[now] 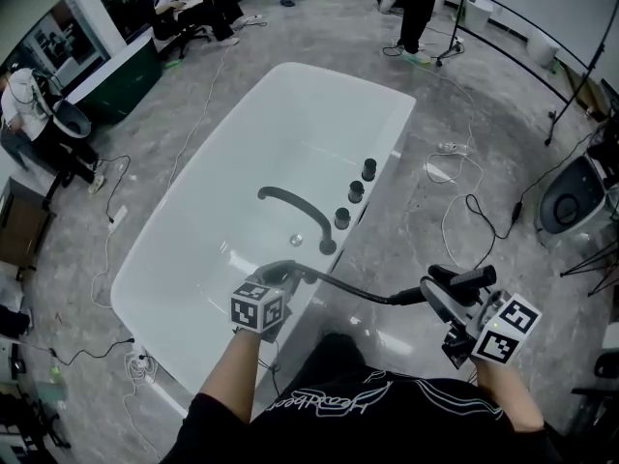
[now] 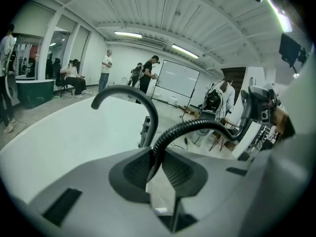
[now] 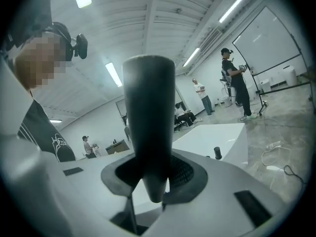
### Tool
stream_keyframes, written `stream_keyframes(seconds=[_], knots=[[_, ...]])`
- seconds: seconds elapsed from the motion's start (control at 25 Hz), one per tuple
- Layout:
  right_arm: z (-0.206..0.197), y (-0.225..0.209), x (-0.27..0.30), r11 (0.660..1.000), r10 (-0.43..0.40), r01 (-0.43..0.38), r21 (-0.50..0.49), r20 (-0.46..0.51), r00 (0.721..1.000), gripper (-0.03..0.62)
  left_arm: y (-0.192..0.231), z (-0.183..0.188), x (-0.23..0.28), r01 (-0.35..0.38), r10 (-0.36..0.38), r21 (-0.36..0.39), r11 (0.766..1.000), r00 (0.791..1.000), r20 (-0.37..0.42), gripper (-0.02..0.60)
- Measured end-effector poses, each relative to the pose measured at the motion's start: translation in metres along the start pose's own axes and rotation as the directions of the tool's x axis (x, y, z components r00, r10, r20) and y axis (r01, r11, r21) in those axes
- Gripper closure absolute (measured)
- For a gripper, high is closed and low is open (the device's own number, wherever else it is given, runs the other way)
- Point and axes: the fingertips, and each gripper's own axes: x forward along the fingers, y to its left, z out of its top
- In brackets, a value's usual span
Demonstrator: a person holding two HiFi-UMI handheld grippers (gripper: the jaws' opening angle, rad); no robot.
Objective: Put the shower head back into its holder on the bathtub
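While tight in the right hand-held gripper (image 3: 149,180), shower head (image 3: 148,127) upright across its jaws; left hand-held gripper (image 2: 157,166) tight on hose (image 2: 197,126)

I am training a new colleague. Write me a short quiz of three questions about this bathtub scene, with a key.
1. True or false: the left gripper is shut on the black hose.
2. The right gripper clamps: A) the hose B) the shower head C) the spout.
3. How many black knobs stand on the bathtub rim?
Key: 1 true; 2 B; 3 three.
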Motion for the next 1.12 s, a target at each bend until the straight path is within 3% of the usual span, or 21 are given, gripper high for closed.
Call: stream_keyframes(seconds=[0.24,0.4,0.68,0.92,1.12], knots=[[-0.002,-0.002,0.007,1.0,0.01,-0.01,0.009,-0.029,1.0,0.477,0.005,-0.041,0.03,-0.001,0.001,-0.01,1.0,0.997,-0.072,0.518],[0.001,0.002,0.012,1.0,0.022,-0.022,0.0,-0.035,0.999,0.477,0.012,-0.067,0.045,-0.014,0.007,-0.057,0.998,0.993,-0.12,0.518],[0.005,0.011,0.022,0.999,0.052,-0.051,0.015,-0.026,0.998,0.477,0.019,-0.09,0.06,-0.029,0.012,-0.098,0.995,0.985,-0.174,0.518],[0.006,0.013,0.028,0.998,0.063,-0.062,0.031,-0.021,0.998,0.477,0.017,-0.101,0.071,-0.014,-0.004,-0.077,0.997,0.974,-0.225,0.518],[0.0,0.01,0.033,0.997,0.07,-0.069,0.034,-0.038,0.997,0.477,0.01,-0.118,0.078,0.011,-0.014,-0.012,1.0,0.956,-0.294,0.485]])
